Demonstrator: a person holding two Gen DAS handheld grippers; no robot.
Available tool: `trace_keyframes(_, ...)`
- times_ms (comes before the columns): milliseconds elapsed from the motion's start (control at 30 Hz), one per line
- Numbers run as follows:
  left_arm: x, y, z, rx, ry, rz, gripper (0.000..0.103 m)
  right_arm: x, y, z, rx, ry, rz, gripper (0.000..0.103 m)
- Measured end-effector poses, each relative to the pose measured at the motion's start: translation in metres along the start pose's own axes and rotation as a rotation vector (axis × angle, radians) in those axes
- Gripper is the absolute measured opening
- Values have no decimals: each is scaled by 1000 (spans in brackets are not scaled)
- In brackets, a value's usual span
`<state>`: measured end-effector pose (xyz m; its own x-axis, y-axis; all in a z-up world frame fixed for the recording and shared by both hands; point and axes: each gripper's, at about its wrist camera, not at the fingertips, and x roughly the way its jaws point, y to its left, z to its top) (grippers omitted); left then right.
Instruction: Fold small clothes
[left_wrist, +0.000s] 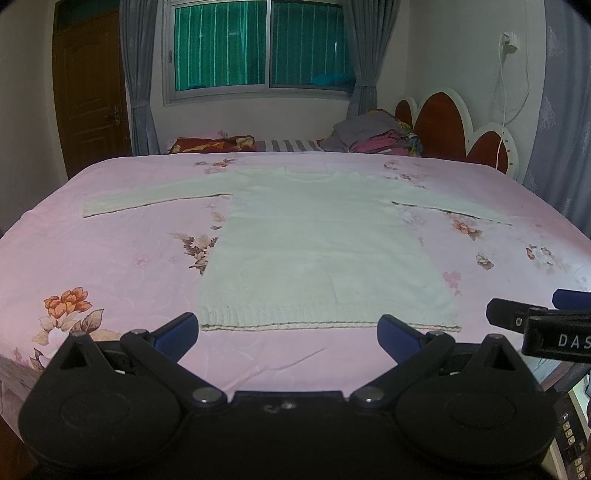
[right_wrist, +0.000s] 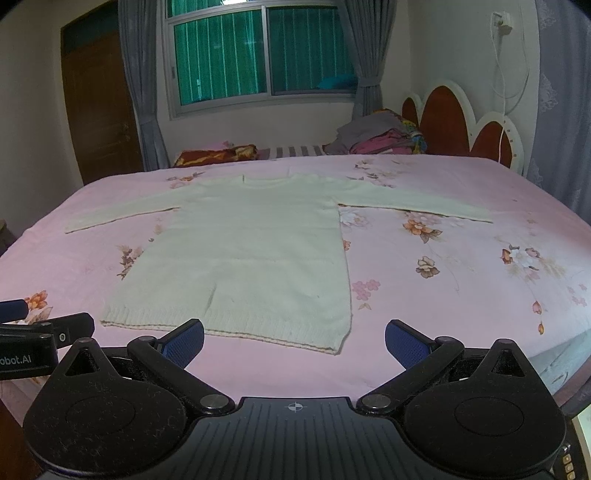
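A small cream knit sweater (left_wrist: 317, 243) lies flat on the pink floral bedsheet (left_wrist: 122, 254), sleeves spread out to both sides, hem toward me. It also shows in the right wrist view (right_wrist: 251, 254). My left gripper (left_wrist: 288, 332) is open and empty, hovering just short of the hem. My right gripper (right_wrist: 295, 341) is open and empty, near the hem's right corner. The right gripper shows at the right edge of the left wrist view (left_wrist: 535, 314); the left gripper shows at the left edge of the right wrist view (right_wrist: 37, 325).
A pile of clothes (left_wrist: 373, 136) lies at the far side by the red and white headboard (left_wrist: 454, 133). A dark red pillow (left_wrist: 210, 144) lies at the far left. Beyond are a window (left_wrist: 258, 48), curtains and a wooden door (left_wrist: 92, 92).
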<state>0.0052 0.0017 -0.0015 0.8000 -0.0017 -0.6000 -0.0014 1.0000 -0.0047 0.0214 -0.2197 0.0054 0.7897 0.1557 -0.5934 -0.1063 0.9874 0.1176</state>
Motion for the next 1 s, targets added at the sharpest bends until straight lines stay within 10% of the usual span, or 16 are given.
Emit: trace_keyframes(1000, 6, -3, -3, -1, 7, 11, 103, 6, -5, -2, 8, 5, 2, 103)
